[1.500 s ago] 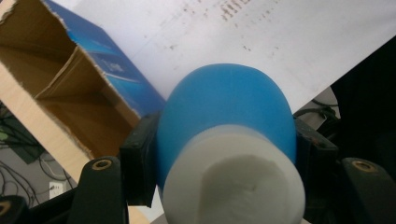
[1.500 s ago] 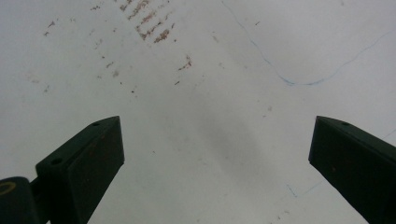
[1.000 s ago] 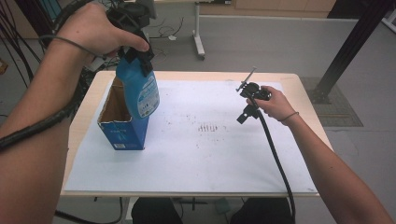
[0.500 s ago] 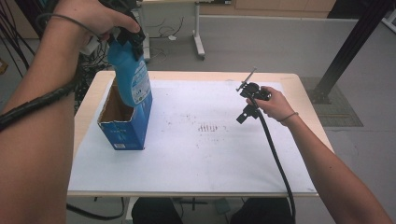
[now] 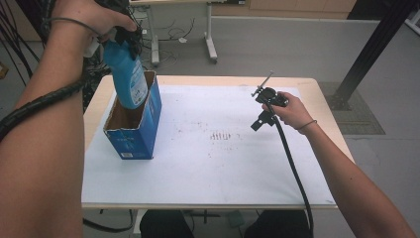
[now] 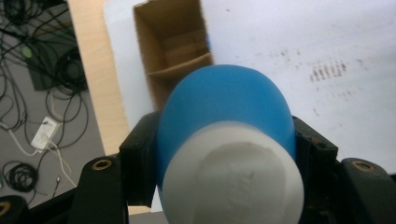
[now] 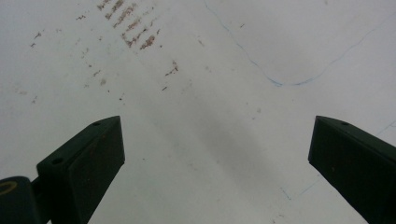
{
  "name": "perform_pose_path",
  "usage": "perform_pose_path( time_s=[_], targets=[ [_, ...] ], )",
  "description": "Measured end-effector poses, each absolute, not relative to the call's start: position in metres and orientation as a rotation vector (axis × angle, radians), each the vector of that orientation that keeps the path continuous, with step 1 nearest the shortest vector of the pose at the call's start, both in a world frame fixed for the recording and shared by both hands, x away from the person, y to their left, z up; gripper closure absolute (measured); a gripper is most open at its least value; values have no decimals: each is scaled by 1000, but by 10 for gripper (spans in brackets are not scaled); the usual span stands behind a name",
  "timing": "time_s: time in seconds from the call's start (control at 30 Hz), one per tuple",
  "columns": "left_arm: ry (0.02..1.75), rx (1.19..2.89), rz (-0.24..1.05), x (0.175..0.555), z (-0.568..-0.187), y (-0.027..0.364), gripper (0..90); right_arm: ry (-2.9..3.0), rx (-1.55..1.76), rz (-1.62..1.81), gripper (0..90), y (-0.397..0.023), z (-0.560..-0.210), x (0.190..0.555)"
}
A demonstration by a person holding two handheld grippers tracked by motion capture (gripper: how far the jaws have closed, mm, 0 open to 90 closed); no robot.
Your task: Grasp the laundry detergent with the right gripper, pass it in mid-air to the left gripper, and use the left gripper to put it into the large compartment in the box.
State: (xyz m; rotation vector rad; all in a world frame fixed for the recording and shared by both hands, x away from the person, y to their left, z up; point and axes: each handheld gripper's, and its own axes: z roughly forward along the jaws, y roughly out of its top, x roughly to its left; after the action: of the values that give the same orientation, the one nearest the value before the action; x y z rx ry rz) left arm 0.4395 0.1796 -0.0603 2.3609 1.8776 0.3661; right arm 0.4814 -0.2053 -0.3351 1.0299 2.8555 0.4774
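A blue bottle [image 5: 128,74] with a white cap [image 6: 233,179] hangs upright over the open blue cardboard box [image 5: 143,131], its base just inside the box's mouth. My left gripper [image 5: 124,34] is shut on the bottle's upper part, one jaw at each side of it in the left gripper view. The box's brown inside [image 6: 175,49] lies below the bottle [image 6: 224,105] there. My right gripper [image 5: 260,121] hovers over the white sheet right of centre, its jaws wide apart with nothing between them [image 7: 215,163].
A white sheet [image 5: 223,163] with brownish smudges [image 5: 221,135] covers the wooden table [image 5: 99,96]. Cables [image 6: 28,93] lie on the floor left of the table. A desk leg [image 5: 210,44] and a black post [image 5: 366,54] stand beyond the far edge.
My left gripper has lifted the bottle up and back, out of the box until just its base is in the opening. The right gripper has stayed put.
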Motion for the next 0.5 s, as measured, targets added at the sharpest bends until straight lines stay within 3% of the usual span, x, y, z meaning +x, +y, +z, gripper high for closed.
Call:
perform_pose_path(
  time_s=[0.5],
  targets=[
    [1963, 2279, 366, 446, -83, 209, 377, 2853, 1033, 480, 35, -204, -336, 481]
  ],
)
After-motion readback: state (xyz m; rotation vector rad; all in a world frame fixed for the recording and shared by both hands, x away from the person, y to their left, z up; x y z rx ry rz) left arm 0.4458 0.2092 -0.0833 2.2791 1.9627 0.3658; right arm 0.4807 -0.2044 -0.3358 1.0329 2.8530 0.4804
